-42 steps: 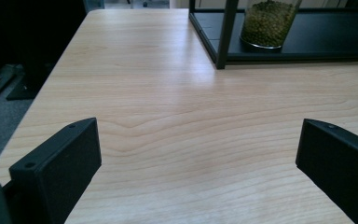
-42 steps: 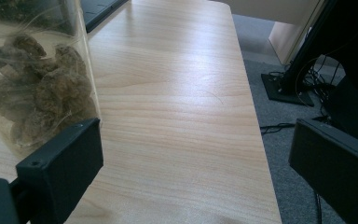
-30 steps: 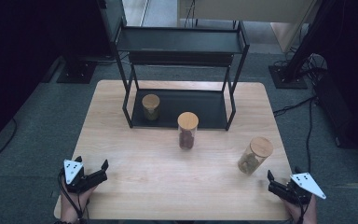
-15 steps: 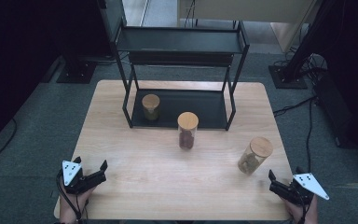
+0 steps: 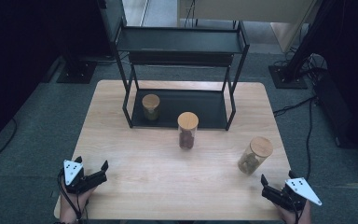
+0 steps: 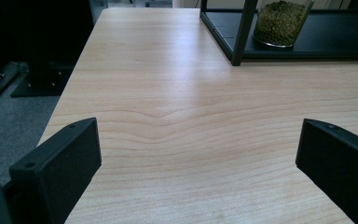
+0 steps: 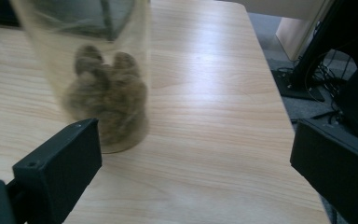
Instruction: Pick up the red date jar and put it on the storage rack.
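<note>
My right tongs (image 5: 266, 185) gape wide near the table's (image 5: 168, 186) right front corner; the cork-lidded jar (image 5: 254, 156) stands just ahead, slightly left, untouched. My left tongs (image 5: 103, 169) hang open too. No readable label on the jar.

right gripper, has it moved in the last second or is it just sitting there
Yes, slightly. In the high view the right gripper has slid a little toward the table's right edge and away from the nearest jar; its jaws are open.
</note>
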